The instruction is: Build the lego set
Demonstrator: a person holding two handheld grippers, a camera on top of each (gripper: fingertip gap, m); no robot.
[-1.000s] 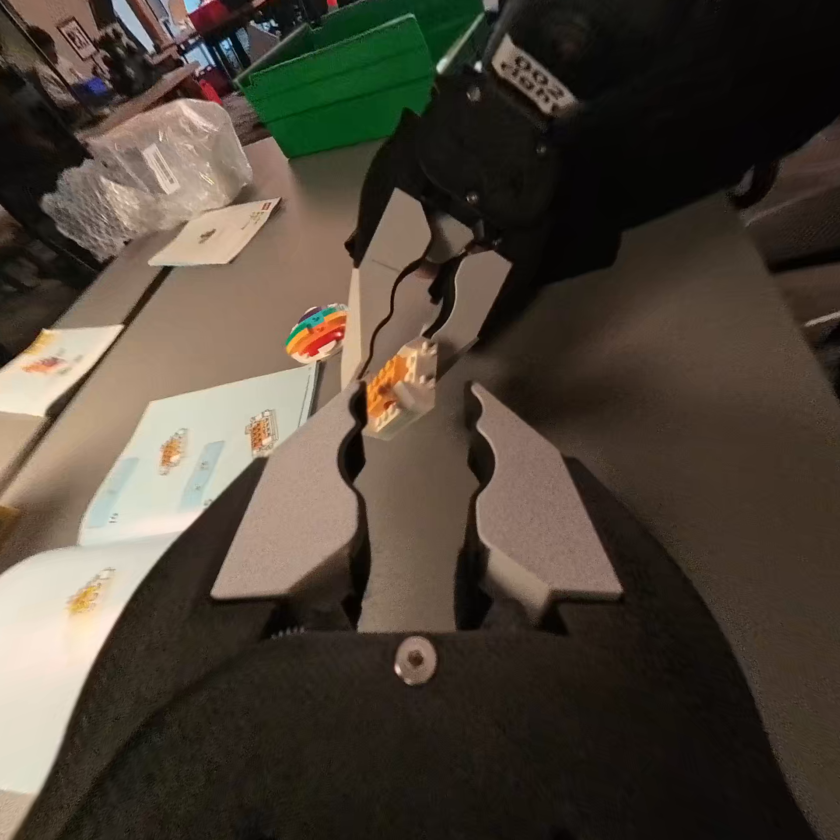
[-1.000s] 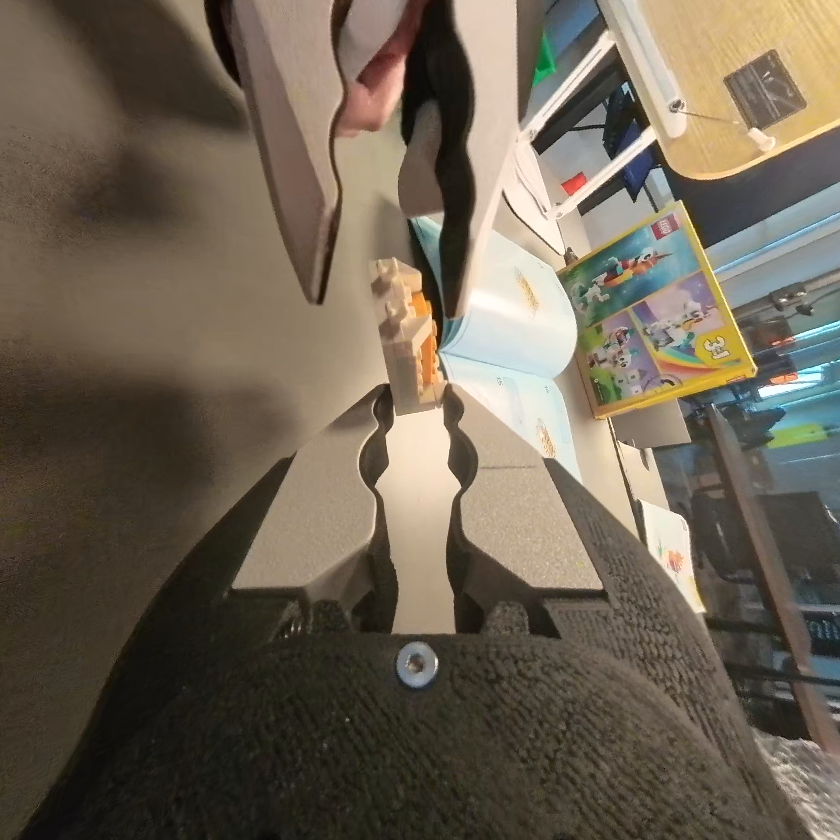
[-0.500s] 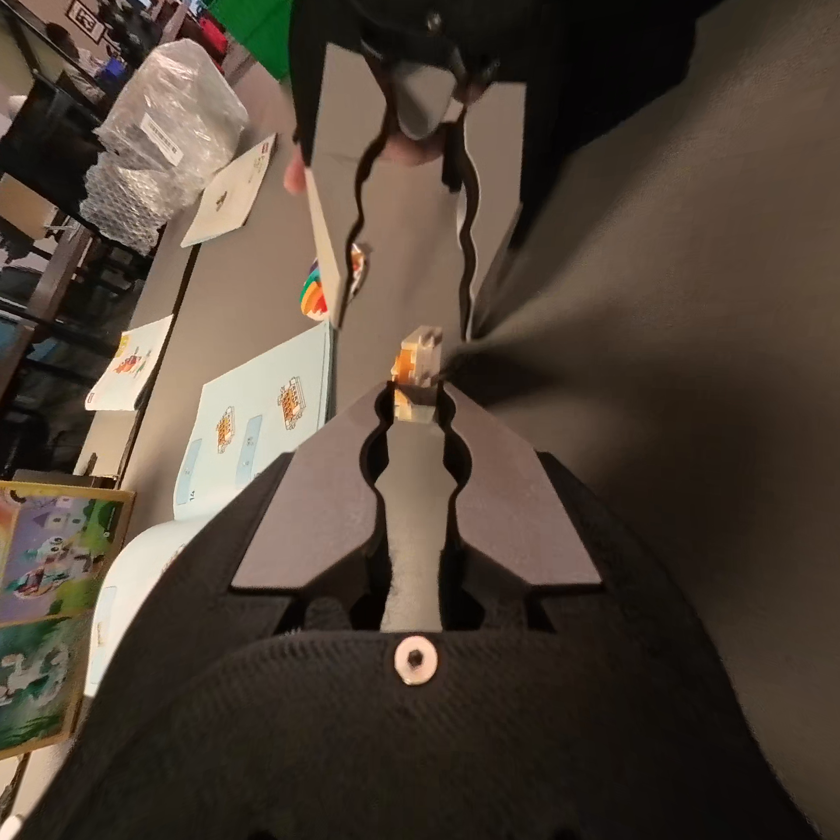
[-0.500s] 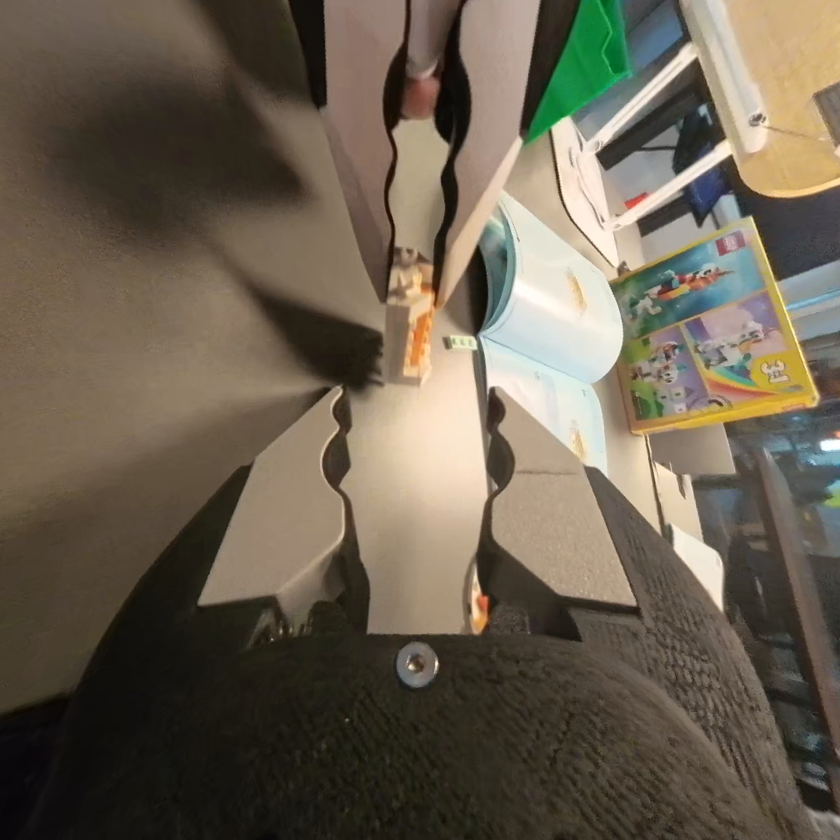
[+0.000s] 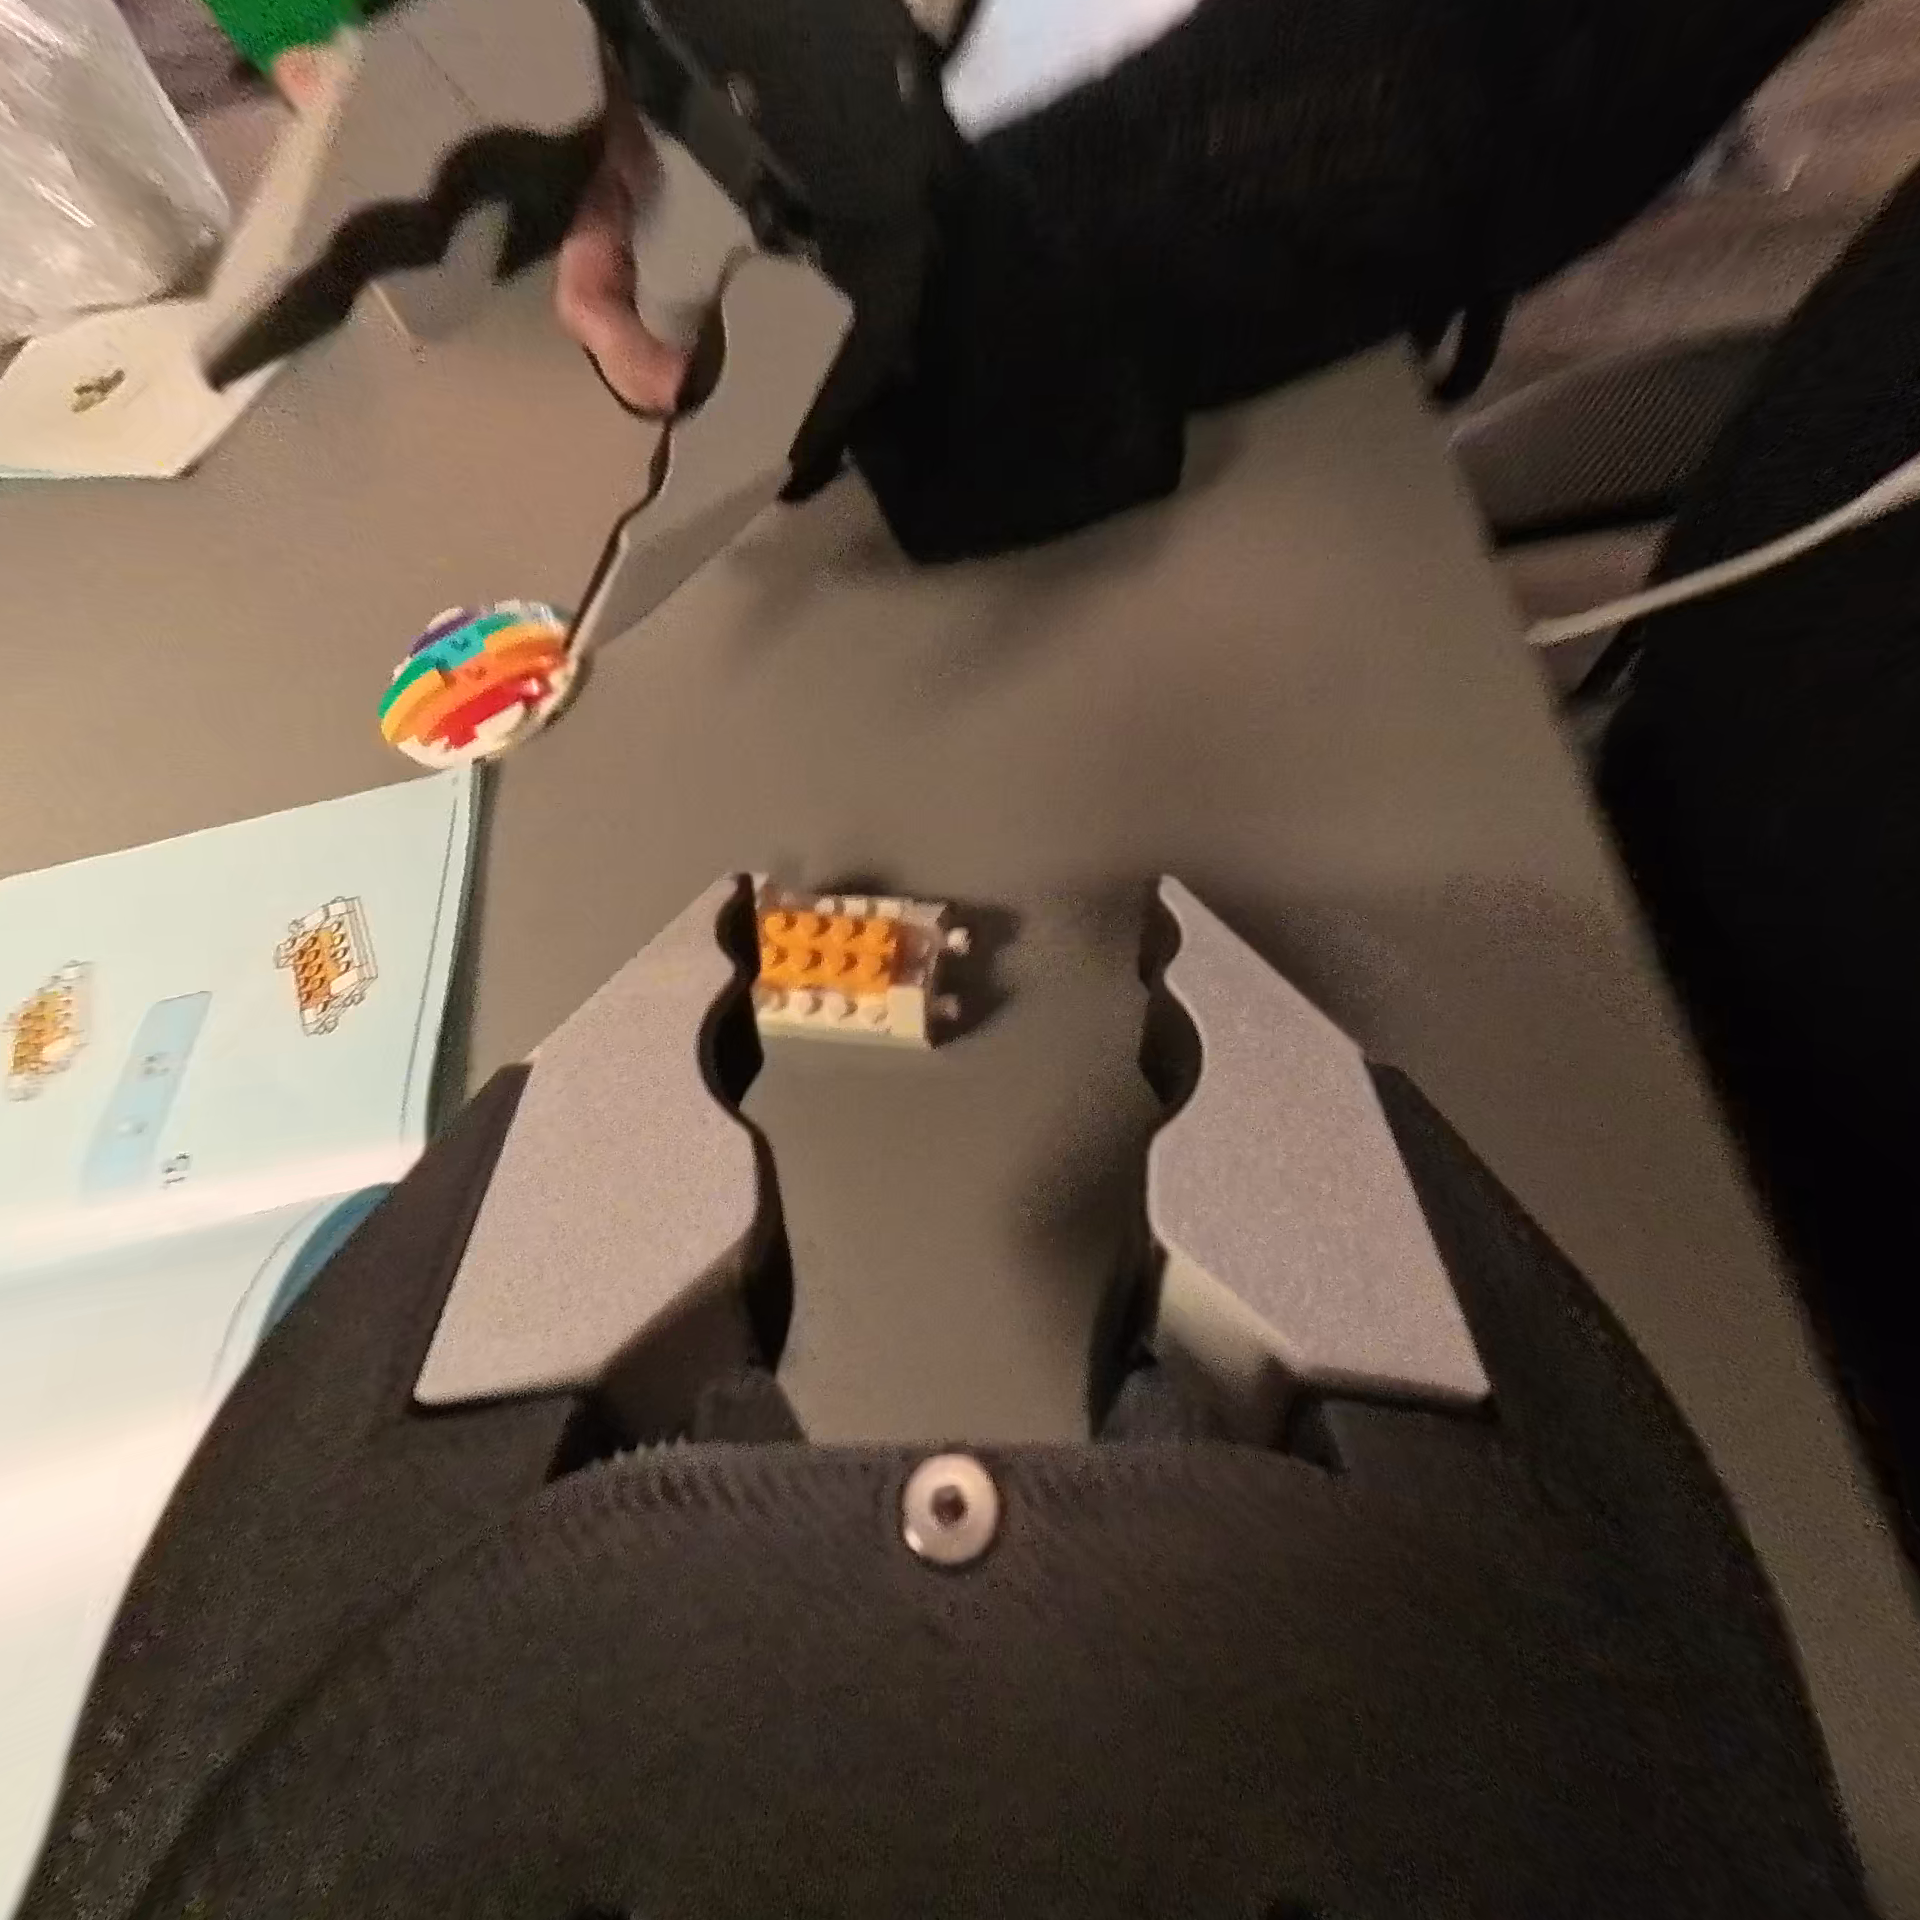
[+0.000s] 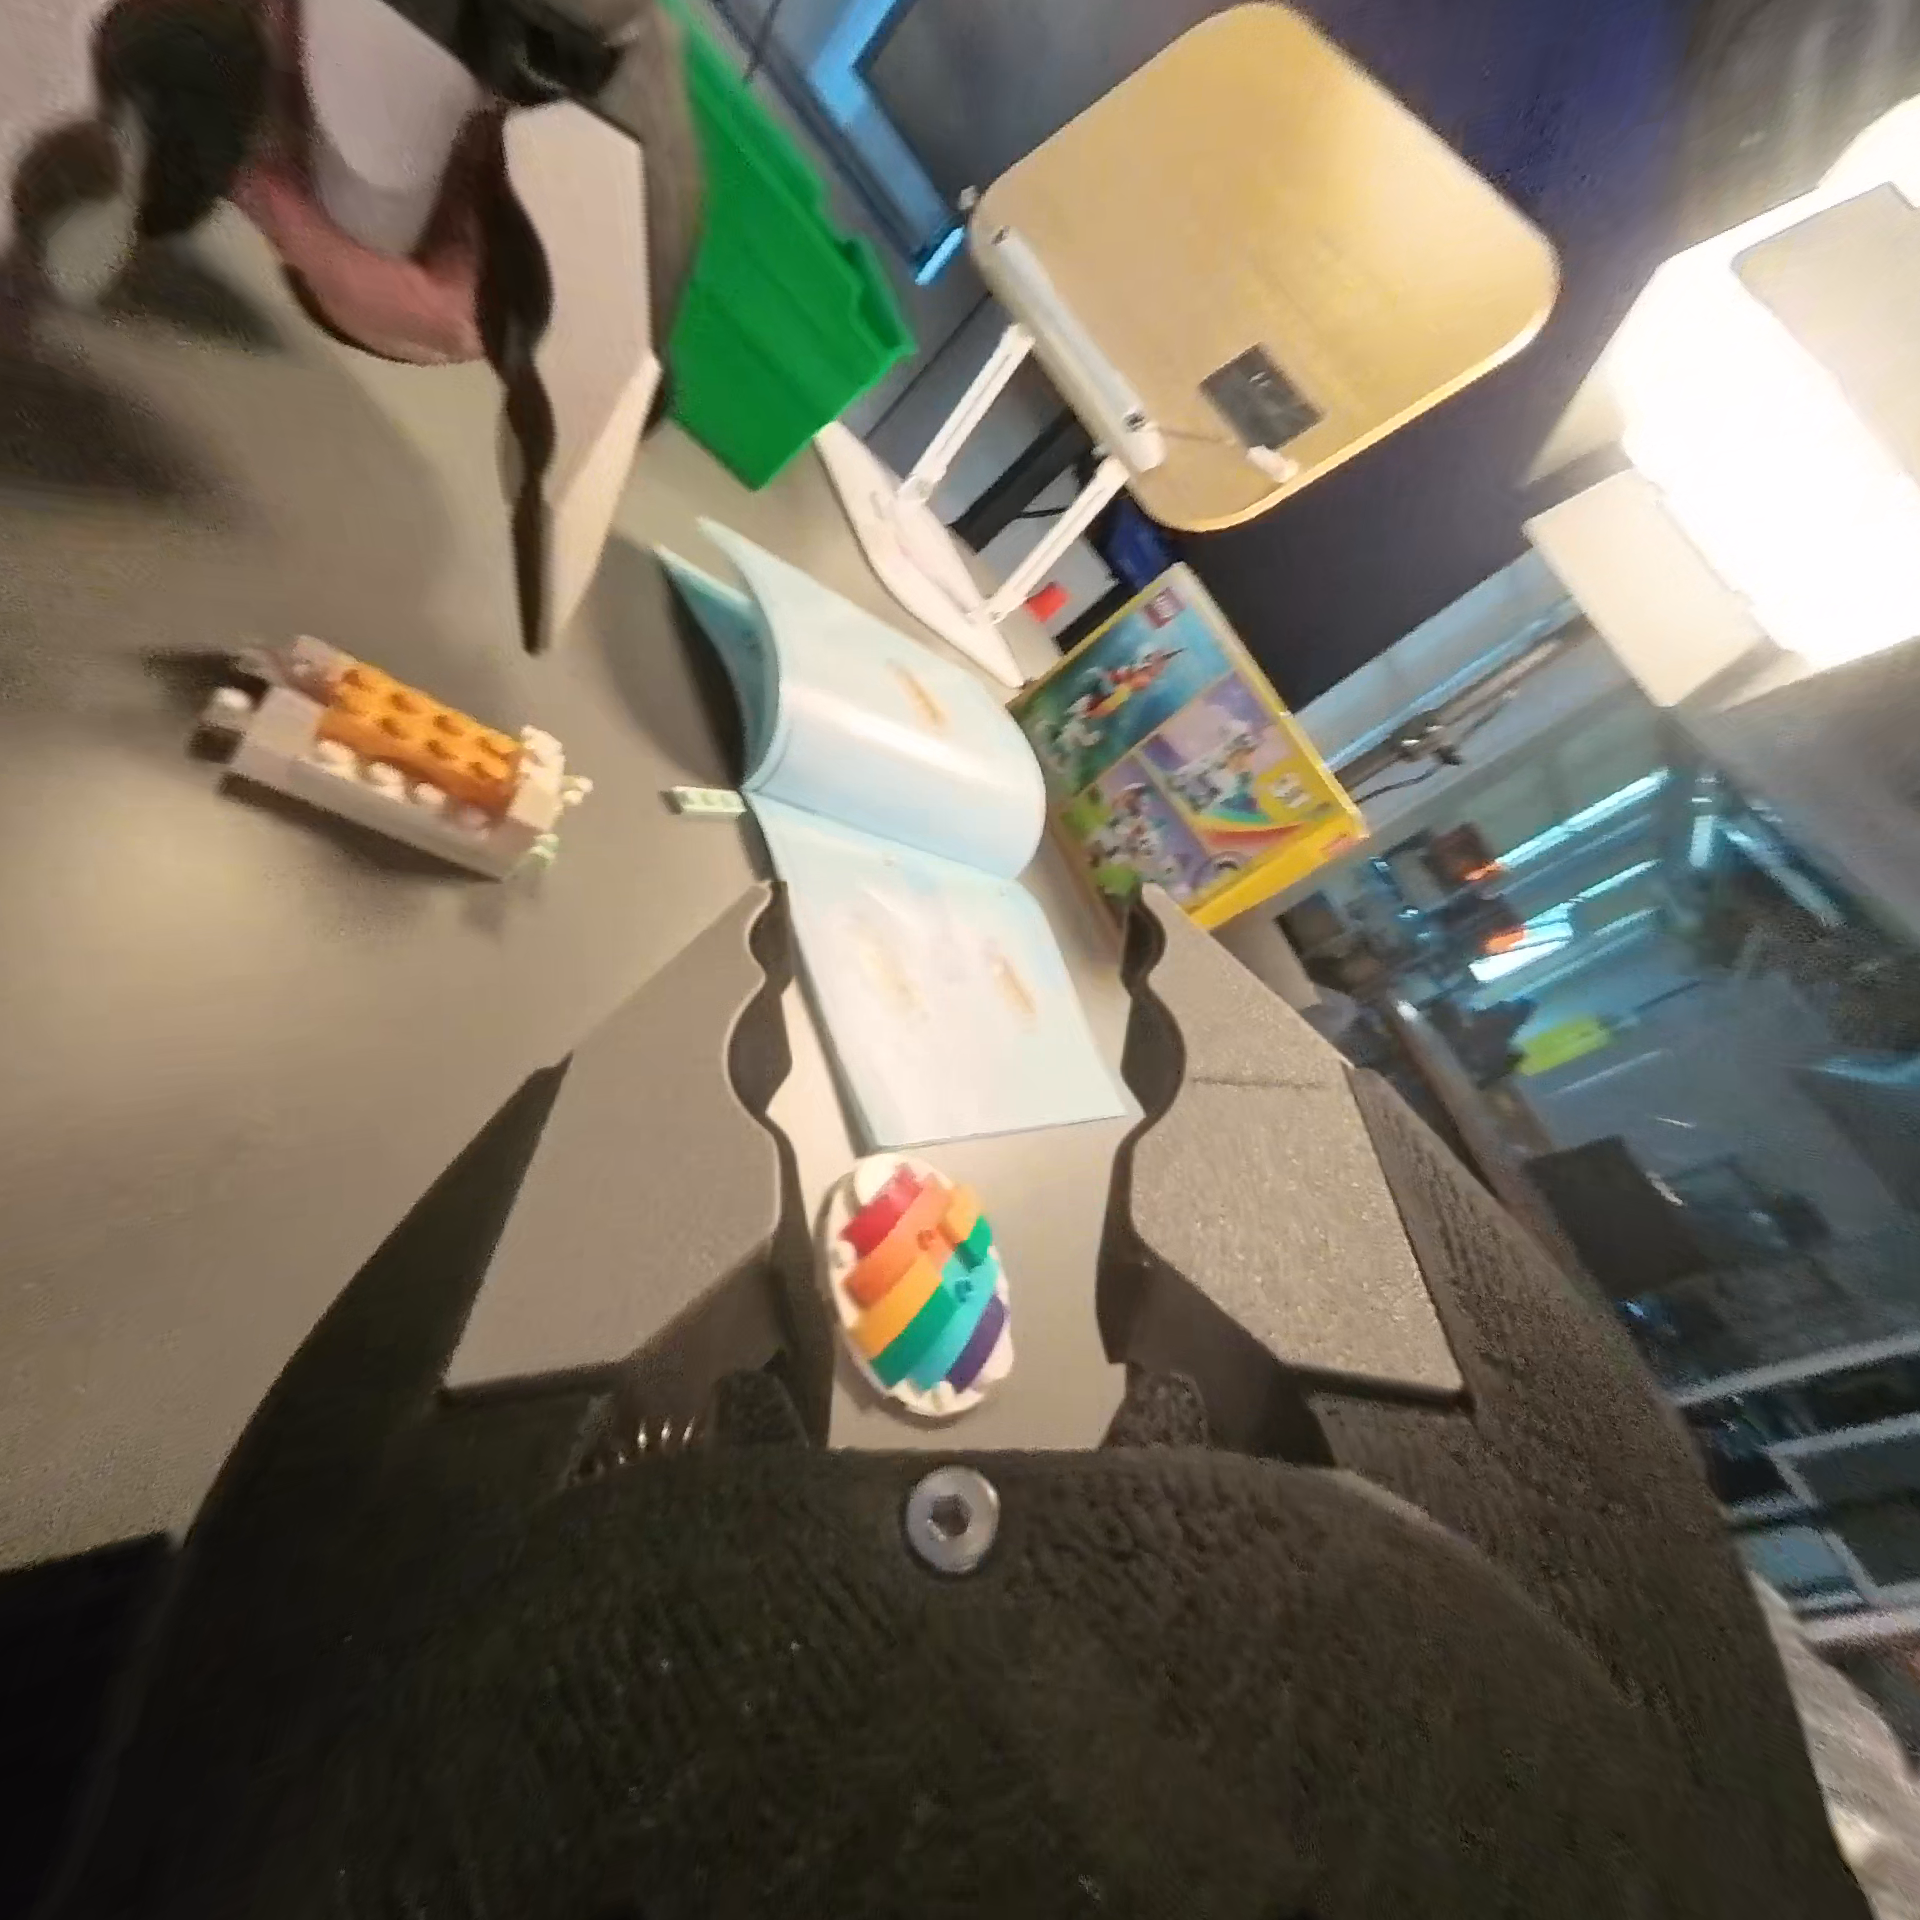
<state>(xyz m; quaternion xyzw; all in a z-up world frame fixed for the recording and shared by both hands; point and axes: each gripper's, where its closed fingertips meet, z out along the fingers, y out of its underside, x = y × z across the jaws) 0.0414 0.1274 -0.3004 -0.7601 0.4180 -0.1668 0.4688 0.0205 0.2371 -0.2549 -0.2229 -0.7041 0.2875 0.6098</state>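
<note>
Left wrist view: the left gripper [image 5: 943, 935] hangs above the grey table [image 5: 1195, 748] at frame centre, its jaws spread wide and holding nothing. The small white-and-orange studded lego block assembly [image 5: 850, 968] lies flat on the table, just inside the left finger's tip. At upper left, the right gripper [image 5: 436, 416], also spread and empty, reaches toward the round rainbow-striped lego disc [image 5: 476, 681], one finger tip at the disc's edge. A pale blue open instruction booklet [image 5: 223, 997] fills the left edge.

Right wrist view: the right gripper [image 6: 951, 904] brackets the rainbow disc [image 6: 923, 1288] low between its wide-open fingers, touching neither side. The block assembly [image 6: 400, 767] sits at left centre, orange studs up, white bricks along its sides, beside the booklet [image 6: 904, 790]. A yellow-bordered cardboard set box [image 6: 1184, 748] stands behind, and a green plastic bin [image 6: 769, 301] sits at upper left.

Judged from this, the step in hand is fetching the disc; the next move calls for closing squarely on its rim.
</note>
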